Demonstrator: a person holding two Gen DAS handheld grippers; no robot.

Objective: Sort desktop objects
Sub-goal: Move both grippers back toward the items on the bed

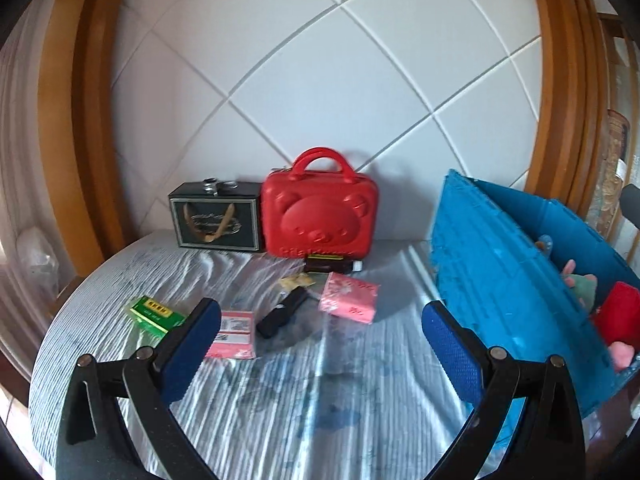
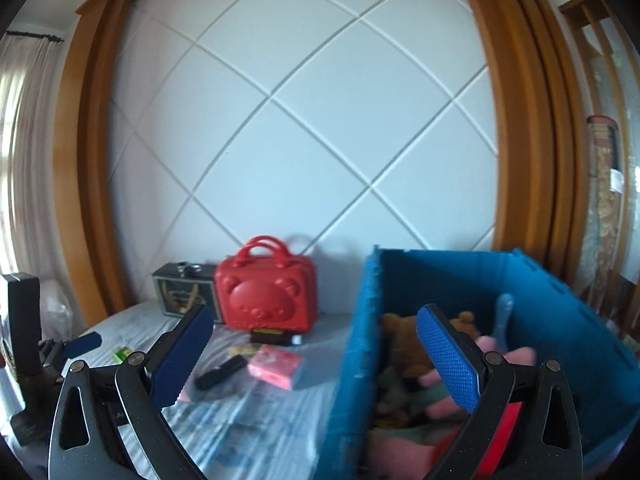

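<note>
The small things, a green box (image 1: 157, 315), a pink card (image 1: 233, 334), a black case (image 1: 283, 314) and a pink packet (image 1: 349, 303), lie in the middle of the left wrist frame on the table (image 1: 280, 400), not yet sorted, while soft toys (image 2: 408, 344) already fill the blue crate (image 2: 560, 320) at the right, and the left gripper (image 1: 320, 340) and the right gripper (image 2: 316, 352) both stand wide open and hold nothing.

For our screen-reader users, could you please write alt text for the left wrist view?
The left gripper hangs open and empty over a table with a striped cover. Ahead lie a pink packet, a black case and a green box, with a red bear case behind and a blue bin at right.
</note>
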